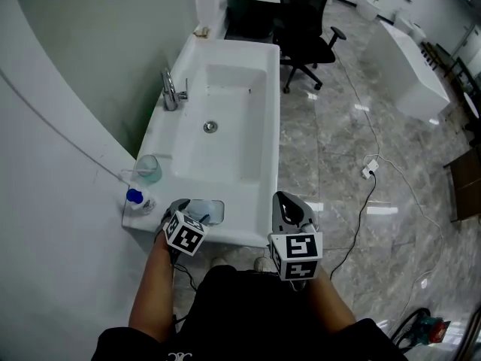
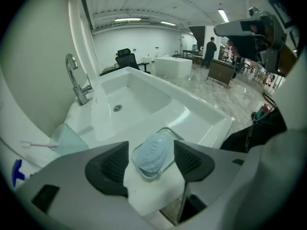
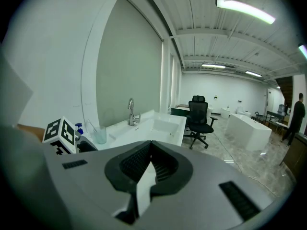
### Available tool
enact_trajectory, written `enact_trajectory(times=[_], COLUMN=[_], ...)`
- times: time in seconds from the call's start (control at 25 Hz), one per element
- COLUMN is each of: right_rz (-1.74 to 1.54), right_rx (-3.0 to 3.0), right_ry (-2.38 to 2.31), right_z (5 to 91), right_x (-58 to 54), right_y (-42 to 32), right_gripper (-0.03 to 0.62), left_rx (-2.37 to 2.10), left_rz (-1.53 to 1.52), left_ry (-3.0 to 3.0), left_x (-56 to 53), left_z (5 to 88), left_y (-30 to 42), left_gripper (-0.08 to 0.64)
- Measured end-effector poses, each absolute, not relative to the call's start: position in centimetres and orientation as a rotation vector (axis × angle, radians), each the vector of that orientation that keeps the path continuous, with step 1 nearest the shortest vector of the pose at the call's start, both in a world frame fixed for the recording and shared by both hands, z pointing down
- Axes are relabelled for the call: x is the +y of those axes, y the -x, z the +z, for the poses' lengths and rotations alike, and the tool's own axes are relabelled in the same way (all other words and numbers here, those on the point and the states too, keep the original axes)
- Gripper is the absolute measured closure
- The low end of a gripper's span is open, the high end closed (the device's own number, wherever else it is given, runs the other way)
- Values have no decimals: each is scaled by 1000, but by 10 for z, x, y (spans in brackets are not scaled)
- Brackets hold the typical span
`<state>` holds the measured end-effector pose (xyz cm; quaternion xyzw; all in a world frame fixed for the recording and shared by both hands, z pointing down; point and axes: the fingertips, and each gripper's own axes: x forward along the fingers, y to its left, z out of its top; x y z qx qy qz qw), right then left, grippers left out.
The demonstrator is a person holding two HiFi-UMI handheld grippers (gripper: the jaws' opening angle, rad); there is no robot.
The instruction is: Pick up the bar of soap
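grasp prep. found soap (image 2: 152, 152) in dish (image 2: 168, 129) at sink's (image 2: 211, 116) near corner, between wide-spread jaws of left gripper (image 2: 152, 163), untouched. noted right gripper (image 3: 151, 164) clenched, empty, aside. needed to lower pads (image 2: 115, 164) beside soap's flanks, then squeeze gently and evenly; looked slippery.

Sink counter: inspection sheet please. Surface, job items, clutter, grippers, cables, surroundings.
Surface: white sink counter.
Job's things: blue soap lying in a clear dish at the near corner.
Clutter: cup with toothbrush, blue-capped bottle, tap.
Grippers: left gripper jaws open either side of the soap, not pressing; right gripper jaws shut, empty.
Cables: white cable with plug on floor.
Surroundings: office chair, bathtub.
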<state>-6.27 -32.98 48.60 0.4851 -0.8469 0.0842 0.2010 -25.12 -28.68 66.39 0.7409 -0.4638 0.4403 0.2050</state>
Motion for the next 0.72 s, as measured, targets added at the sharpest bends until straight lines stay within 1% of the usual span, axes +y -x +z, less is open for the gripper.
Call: enact_trajectory(times=[0.32,0.56,0.72], right_rz=[243,246,259], right_rx=[-2312,-2255,-2234], right_ry=[-1432,-1485,-1510], right_z=[485,492,491], right_x=[-337,-341,-340], right_y=[59,51,49], right_gripper=[588,588,588], left_rx=[-1097,-1061,-953], left_rz=[1352,1455,1451], left_ry=[-2126,-2146,-2142], left_x=[-293,-301,-294], left_z=[691,706,718], left_y=[245,248,245], left_gripper=[275,275,275])
